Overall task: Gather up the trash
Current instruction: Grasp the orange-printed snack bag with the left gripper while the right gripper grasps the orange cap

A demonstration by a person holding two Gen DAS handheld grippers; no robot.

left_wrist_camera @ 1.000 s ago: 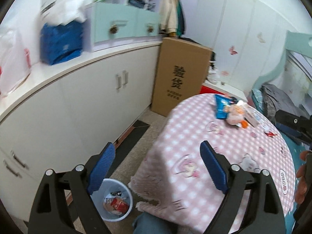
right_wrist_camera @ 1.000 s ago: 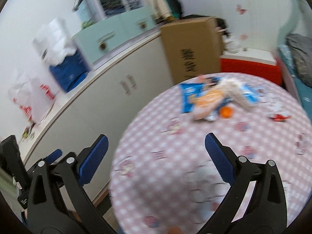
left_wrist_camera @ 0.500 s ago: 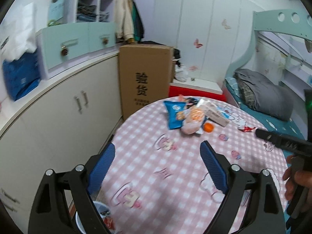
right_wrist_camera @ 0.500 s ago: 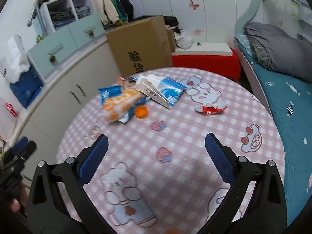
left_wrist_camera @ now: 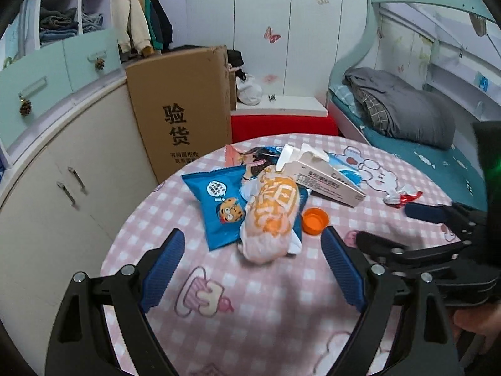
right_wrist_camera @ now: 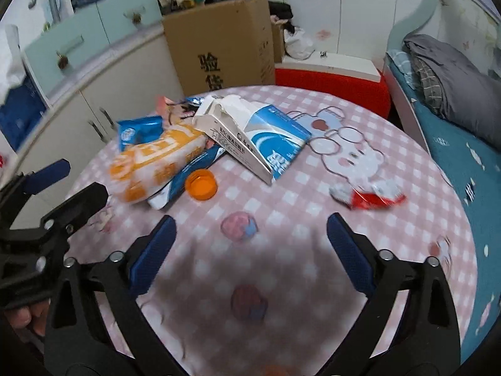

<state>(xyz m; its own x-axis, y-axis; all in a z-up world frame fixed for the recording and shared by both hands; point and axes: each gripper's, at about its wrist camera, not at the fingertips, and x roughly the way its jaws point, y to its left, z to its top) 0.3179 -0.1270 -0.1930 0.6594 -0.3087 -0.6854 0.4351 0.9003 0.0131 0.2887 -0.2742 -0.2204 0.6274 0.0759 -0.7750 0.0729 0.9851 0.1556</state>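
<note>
Trash lies in a pile on the round pink checked table [left_wrist_camera: 256, 322]: an orange-and-white bag [left_wrist_camera: 271, 216] [right_wrist_camera: 156, 161], a blue snack packet [left_wrist_camera: 219, 203] [right_wrist_camera: 137, 130], a torn white-and-blue carton [left_wrist_camera: 325, 177] [right_wrist_camera: 260, 136], an orange bottle cap [left_wrist_camera: 314, 221] [right_wrist_camera: 201, 185] and a red-and-white wrapper [left_wrist_camera: 402, 195] [right_wrist_camera: 366, 195]. My left gripper [left_wrist_camera: 252, 269] is open and empty just short of the orange bag. My right gripper [right_wrist_camera: 250, 250] is open and empty over the table, nearer than the cap and the wrapper. It also shows at the right of the left wrist view [left_wrist_camera: 419, 228].
A tall cardboard box [left_wrist_camera: 184, 112] and white cabinets [left_wrist_camera: 62, 185] stand left of the table. A red bench [left_wrist_camera: 281, 125] is behind it. A bed with a grey blanket [left_wrist_camera: 404, 109] is at the right.
Both grippers have swung from the cabinets and the floor bin toward the table and come close over the trash pile. Both stay open.
</note>
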